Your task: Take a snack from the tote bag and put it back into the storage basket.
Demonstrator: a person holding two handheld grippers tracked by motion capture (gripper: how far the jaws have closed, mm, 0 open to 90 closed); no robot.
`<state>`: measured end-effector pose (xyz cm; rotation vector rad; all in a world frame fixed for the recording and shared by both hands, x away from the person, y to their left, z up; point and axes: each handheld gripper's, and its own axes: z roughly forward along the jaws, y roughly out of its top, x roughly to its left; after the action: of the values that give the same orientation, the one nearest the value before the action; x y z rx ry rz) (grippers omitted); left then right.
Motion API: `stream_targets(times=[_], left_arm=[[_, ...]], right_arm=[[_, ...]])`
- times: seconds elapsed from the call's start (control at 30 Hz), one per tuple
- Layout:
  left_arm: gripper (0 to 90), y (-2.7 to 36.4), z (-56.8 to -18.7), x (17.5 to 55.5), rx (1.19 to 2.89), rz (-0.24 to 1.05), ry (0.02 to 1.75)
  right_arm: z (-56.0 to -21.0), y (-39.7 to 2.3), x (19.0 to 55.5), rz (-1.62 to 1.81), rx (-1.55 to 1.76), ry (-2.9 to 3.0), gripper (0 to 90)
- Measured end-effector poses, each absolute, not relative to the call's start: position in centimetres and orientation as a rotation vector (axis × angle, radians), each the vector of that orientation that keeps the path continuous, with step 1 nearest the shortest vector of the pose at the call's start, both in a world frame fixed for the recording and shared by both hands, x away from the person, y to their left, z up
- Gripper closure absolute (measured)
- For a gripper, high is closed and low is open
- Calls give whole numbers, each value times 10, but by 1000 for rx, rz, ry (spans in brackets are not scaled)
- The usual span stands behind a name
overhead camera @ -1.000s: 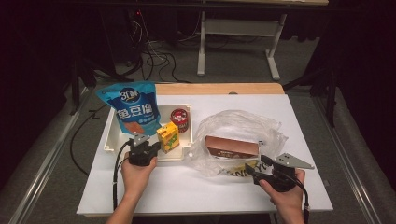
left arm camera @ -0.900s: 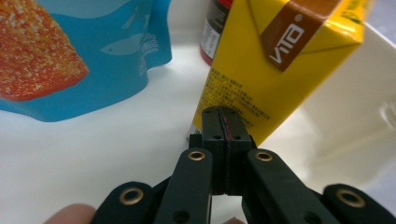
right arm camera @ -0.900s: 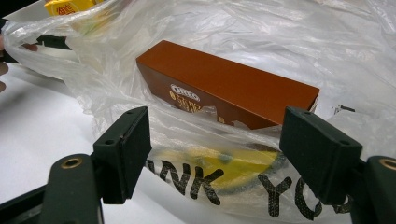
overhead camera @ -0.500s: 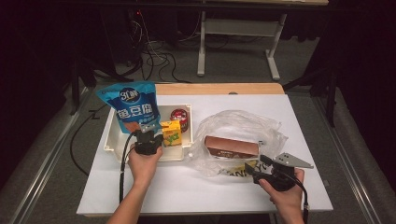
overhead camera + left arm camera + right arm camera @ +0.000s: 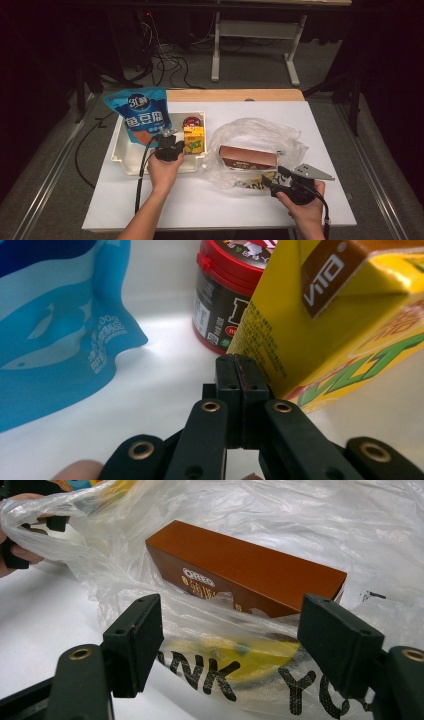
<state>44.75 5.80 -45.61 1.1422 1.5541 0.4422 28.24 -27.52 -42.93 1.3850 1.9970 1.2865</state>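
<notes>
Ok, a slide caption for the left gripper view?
Shut left gripper beside yellow drink carton, red-lidded jar behind, in the white tray.

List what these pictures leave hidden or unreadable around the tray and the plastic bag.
- Red-lidded jar: its right side is hidden behind the yellow drink carton in the left gripper view; label print too small.
- Blue snack pouch: covers the tray floor behind it in the high view.
- Brown biscuit box: lower edge veiled by the plastic bag in the right gripper view.
- Bag's printed words: cut off by the right gripper jaws.
</notes>
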Motion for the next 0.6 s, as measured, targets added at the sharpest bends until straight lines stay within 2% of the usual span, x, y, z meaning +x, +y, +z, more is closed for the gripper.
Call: stream_targets(times=[0.6], left_arm=[[900, 63, -466, 446, 1141, 415, 1573]], right_arm=[[-429, -276, 283, 1282, 1382, 1996, 268]])
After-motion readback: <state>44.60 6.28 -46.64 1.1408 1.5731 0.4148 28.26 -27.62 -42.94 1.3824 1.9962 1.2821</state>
